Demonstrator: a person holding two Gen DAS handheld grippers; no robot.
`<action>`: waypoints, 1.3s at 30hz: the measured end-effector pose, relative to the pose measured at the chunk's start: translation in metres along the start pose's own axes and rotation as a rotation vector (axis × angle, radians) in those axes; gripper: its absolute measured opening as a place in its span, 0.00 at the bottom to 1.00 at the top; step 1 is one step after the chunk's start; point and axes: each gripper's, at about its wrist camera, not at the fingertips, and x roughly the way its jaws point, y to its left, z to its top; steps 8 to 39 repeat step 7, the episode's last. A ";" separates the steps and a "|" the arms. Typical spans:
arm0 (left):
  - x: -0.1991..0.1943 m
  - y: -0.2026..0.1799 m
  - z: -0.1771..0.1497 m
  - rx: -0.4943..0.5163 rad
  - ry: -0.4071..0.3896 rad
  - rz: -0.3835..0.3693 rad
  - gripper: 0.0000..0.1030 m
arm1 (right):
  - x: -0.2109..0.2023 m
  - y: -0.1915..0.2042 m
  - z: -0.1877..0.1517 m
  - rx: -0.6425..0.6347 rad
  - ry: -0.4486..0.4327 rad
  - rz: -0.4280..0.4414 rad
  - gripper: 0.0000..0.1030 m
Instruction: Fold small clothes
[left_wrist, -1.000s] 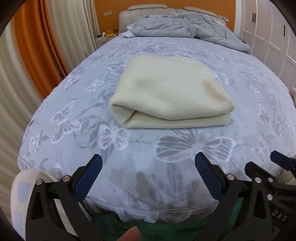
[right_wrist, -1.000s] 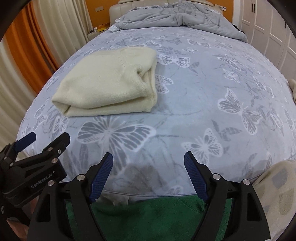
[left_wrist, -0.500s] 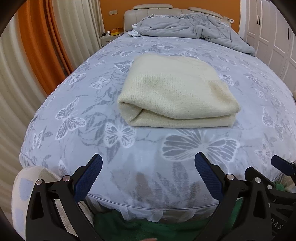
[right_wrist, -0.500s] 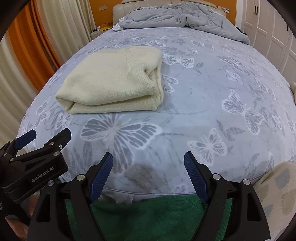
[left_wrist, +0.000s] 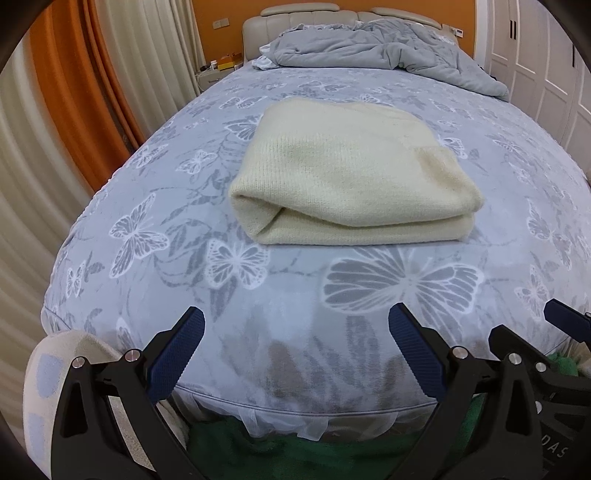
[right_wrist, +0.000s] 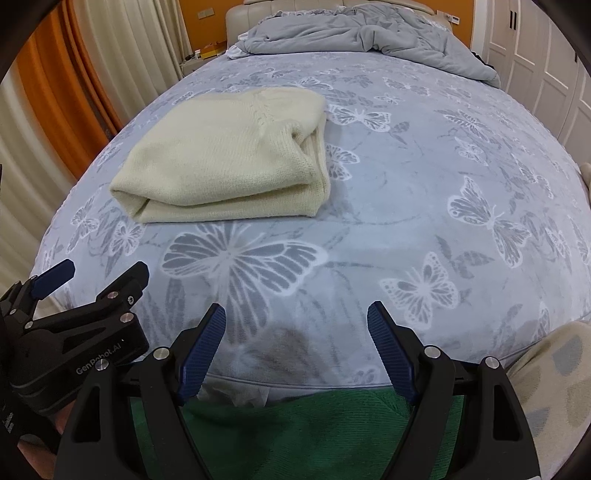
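A cream knitted garment (left_wrist: 354, 177) lies folded into a thick rectangle on the butterfly-print bed (left_wrist: 147, 206); it also shows in the right wrist view (right_wrist: 229, 166), left of centre. My left gripper (left_wrist: 295, 332) is open and empty, held over the bed's near edge, well short of the garment. My right gripper (right_wrist: 295, 325) is open and empty, also at the near edge. The left gripper's body shows at the lower left of the right wrist view (right_wrist: 74, 332).
A crumpled grey duvet (left_wrist: 388, 48) lies at the headboard end. Curtains (left_wrist: 55, 129) hang on the left, white wardrobes (left_wrist: 546, 66) stand on the right. A green cloth (right_wrist: 295, 435) lies below the bed edge. A patterned cushion (right_wrist: 554, 387) is at lower right.
Both grippers have moved a little forward and up, so the folded garment looks slightly nearer. Both stay open. The garment has not moved.
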 end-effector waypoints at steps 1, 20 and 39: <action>0.000 0.000 0.000 0.002 0.003 0.002 0.95 | 0.000 0.001 0.000 0.000 -0.001 -0.001 0.75; 0.001 -0.002 0.000 0.008 0.005 0.013 0.95 | 0.000 0.003 -0.001 0.006 -0.008 -0.002 0.75; 0.001 -0.002 0.000 0.008 0.005 0.013 0.95 | 0.000 0.003 -0.001 0.006 -0.008 -0.002 0.75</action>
